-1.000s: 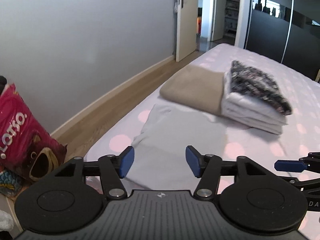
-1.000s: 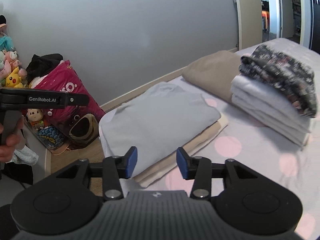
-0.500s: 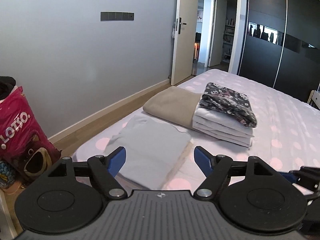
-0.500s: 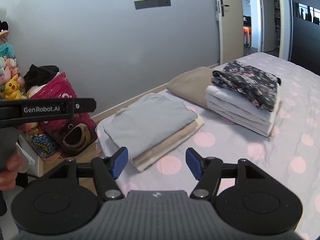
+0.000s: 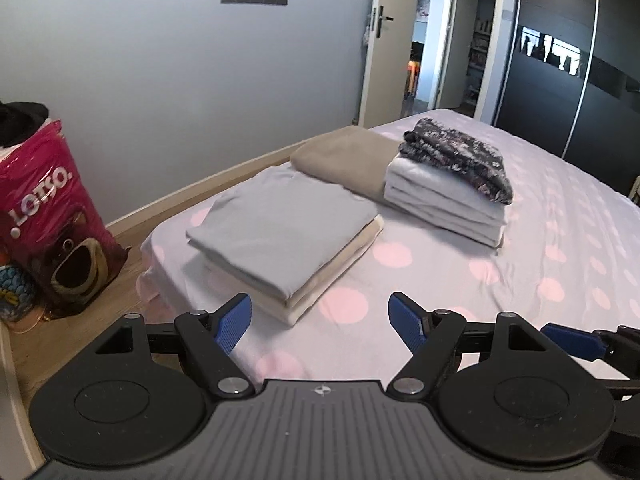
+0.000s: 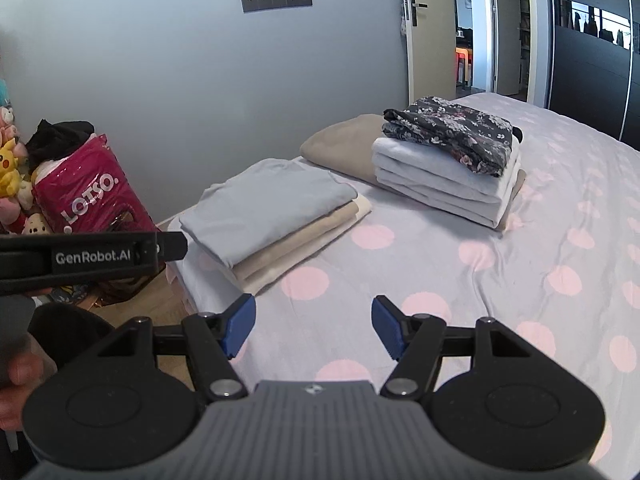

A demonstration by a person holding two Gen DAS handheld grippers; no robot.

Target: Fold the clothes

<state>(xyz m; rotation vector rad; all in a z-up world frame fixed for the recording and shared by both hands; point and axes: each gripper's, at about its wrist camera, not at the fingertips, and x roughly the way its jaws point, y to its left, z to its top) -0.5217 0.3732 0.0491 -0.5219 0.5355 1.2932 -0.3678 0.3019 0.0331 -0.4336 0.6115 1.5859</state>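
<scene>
A grey garment [image 6: 268, 206] is stacked on beige ones [image 6: 304, 236] on the bed [image 6: 500, 280], with the right gripper [image 6: 313, 326] held apart, empty

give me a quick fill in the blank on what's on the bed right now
1. The grey folded shirt lies on top of a ____ folded garment.
2. The dark floral garment tops a stack of ____ folded pieces.
3. The pink bag on the floor reads ____.
4. Both the left tool and the right tool are ____, holding nothing.

Missing words: beige; white; LOTSO; open
</scene>
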